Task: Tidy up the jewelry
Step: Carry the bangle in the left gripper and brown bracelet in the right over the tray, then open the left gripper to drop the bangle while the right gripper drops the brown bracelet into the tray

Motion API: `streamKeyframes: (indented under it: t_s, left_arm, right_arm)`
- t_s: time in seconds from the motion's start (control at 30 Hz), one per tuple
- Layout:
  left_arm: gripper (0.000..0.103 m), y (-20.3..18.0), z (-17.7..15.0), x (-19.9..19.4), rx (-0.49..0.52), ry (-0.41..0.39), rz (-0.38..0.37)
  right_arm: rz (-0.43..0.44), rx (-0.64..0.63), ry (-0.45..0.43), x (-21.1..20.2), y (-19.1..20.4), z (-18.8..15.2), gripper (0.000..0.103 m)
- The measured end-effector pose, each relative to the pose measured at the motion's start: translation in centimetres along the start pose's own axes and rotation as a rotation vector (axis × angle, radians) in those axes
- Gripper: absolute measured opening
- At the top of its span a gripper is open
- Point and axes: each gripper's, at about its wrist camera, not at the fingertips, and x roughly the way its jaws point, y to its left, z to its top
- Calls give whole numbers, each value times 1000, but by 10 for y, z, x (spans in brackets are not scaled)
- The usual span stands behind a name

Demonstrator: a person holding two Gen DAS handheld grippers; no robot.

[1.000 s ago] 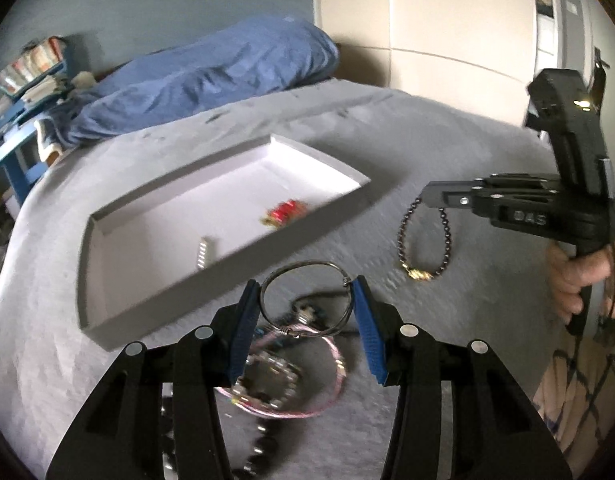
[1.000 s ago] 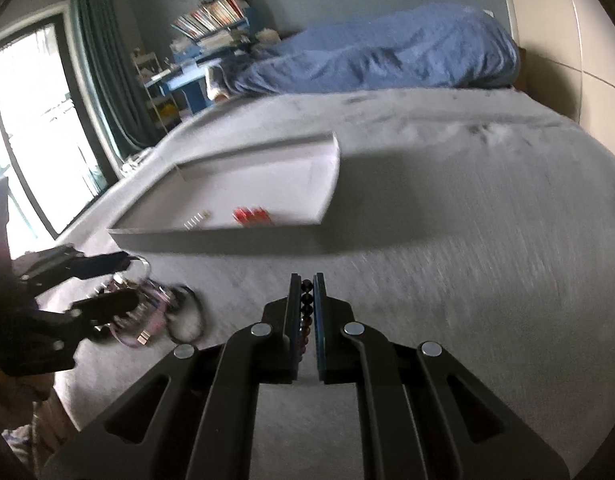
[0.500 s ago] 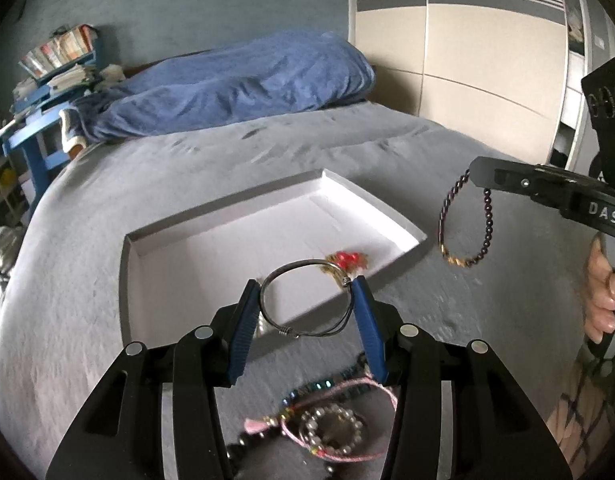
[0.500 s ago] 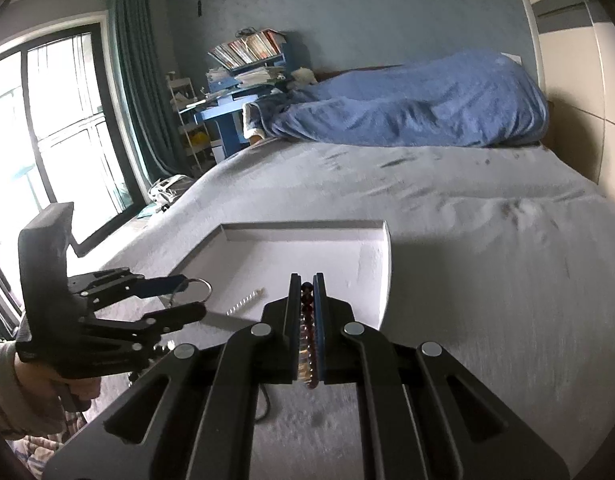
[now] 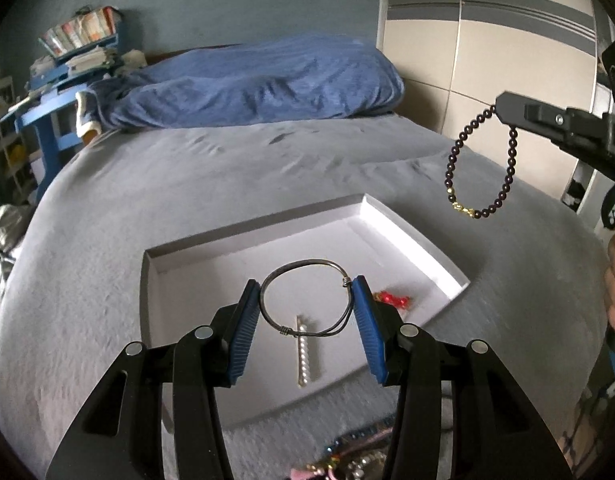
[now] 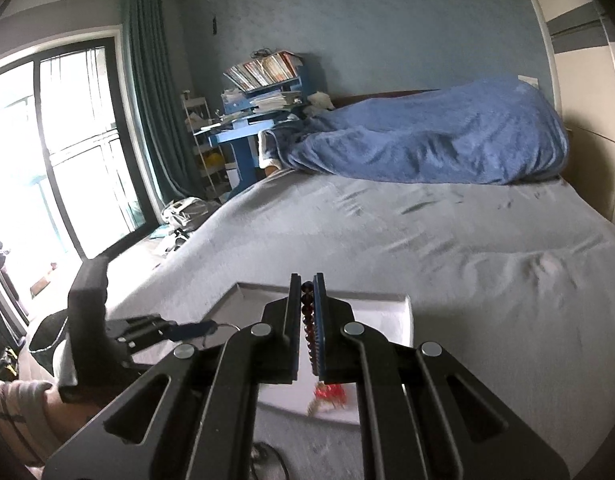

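My left gripper (image 5: 305, 294) is shut on a thin wire bangle (image 5: 307, 298), its blue pads pressing the ring's two sides, and holds it above the white tray (image 5: 391, 216) on the grey bed. A string of white pearls (image 5: 305, 354) and a red piece (image 5: 393, 300) lie in the tray. My right gripper (image 6: 307, 286) is shut on a dark beaded bracelet (image 5: 483, 168) with gold beads, which hangs in the air to the right of the tray. From the right wrist view, the beads (image 6: 307, 320) show between the pads, and the left gripper (image 6: 195, 330) sits low left.
A heap of other jewelry (image 5: 347, 462) lies on the bed in front of the tray. A blue blanket (image 5: 259, 84) is bunched at the head of the bed. A wardrobe (image 5: 487, 60) stands on the right, a blue desk with books (image 6: 259, 112) and a window (image 6: 47, 152) on the left.
Both grippers have risen. The left carried the bangle from over the jewelry heap to above the tray. The right lifted the beaded bracelet higher beside the tray.
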Motion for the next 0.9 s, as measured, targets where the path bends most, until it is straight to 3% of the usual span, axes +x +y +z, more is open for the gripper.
streamKeyframes:
  t_s: [0.27, 0.5, 0.9]
  left_arm:
    - [49, 10, -2, 14, -2, 36, 0]
    - [49, 15, -14, 35, 7, 103, 15]
    - [49, 32, -27, 47, -21, 160, 61]
  right_arm:
    - [41, -4, 58, 33, -2, 4, 6]
    - [57, 34, 157, 64, -7, -22, 6]
    - [10, 69, 275, 91, -22, -67, 6]
